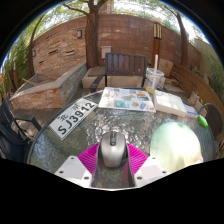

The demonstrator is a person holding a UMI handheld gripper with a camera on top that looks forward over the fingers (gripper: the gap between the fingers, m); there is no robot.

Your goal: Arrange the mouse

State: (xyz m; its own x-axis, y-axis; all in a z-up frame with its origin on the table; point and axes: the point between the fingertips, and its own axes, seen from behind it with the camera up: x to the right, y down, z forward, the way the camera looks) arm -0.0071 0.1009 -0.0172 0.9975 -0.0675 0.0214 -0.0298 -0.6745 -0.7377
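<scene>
Here, mouse (pixel 113 149) between pressing fingers (pixel 90 158).

The mouse (pixel 113 148) looks like grey plastic with a dull sheen, held between the claw (pixel 113 160) and its matt pink pads (pixel 90 157). The surface (pixel 70 145) is glossy, reflective glass. The licence plate (pixel 76 117) looks like flat painted metal. Behind it stands a rough brick wall (pixel 62 50).
</scene>
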